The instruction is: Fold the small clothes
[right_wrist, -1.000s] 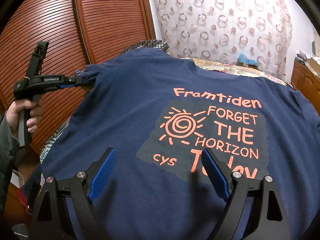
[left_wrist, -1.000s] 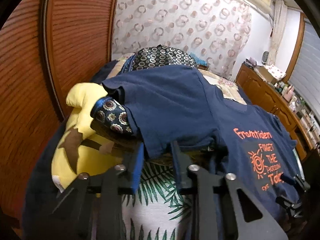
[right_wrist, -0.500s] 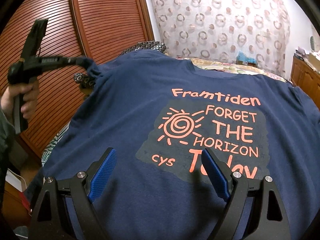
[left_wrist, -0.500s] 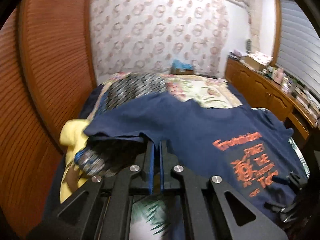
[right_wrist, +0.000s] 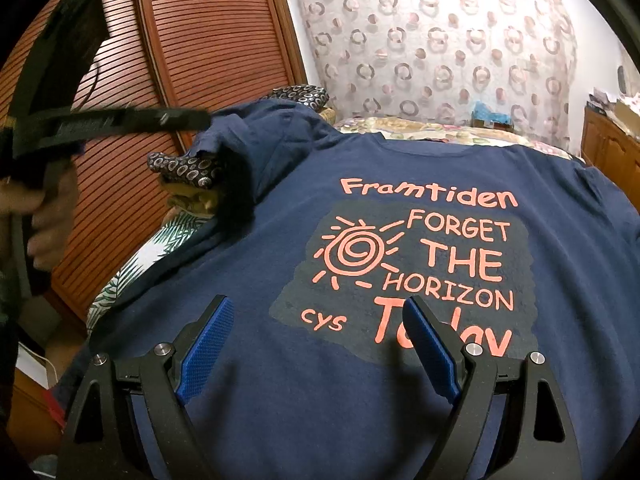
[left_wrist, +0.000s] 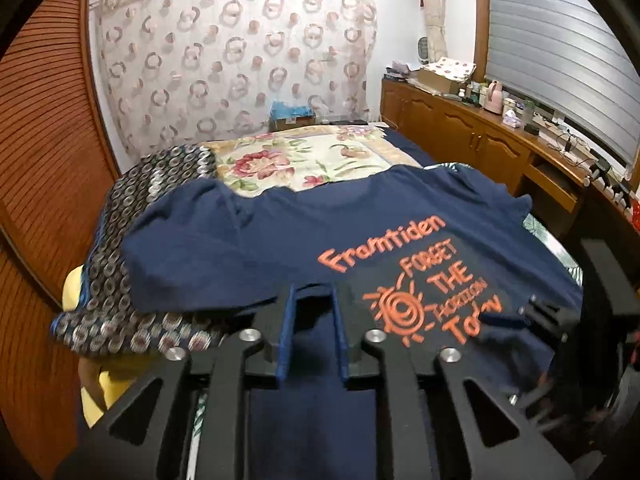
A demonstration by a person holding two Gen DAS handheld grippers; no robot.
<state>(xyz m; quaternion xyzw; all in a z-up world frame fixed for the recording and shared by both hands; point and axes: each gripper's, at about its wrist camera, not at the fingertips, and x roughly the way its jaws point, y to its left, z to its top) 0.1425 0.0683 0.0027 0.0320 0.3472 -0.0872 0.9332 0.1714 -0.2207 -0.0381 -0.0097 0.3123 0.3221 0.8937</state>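
Observation:
A navy T-shirt (right_wrist: 400, 380) with the orange print "Framtiden FORGET THE HORIZON Today" lies spread on the bed, also filling the left wrist view as the same T-shirt (left_wrist: 248, 248). Its left sleeve (right_wrist: 240, 140) is bunched and lifted inward over the shoulder. My left gripper (left_wrist: 313, 300) hangs just above that sleeve edge. Its jaws are opening, and navy cloth shows in the narrow gap without the pads pressing on it. In the right wrist view the left gripper (right_wrist: 196, 118) is a blurred black bar by the sleeve. My right gripper (right_wrist: 320, 348) stands wide open over the shirt's lower part, holding nothing.
A dark ring-patterned cloth (left_wrist: 120, 280) and a yellow plush toy (left_wrist: 92, 384) lie under the shirt's left side. A floral bedcover (left_wrist: 304, 160) lies beyond. Louvred wooden doors (right_wrist: 208, 40) stand close on the left, a cluttered wooden sideboard (left_wrist: 480, 136) on the right. A hand (right_wrist: 44, 224) holds the left gripper.
The left gripper shut on the sleeve edge, carried it up and in over the shirt while rolling level, and its jaws have now parted. The right gripper has kept still.

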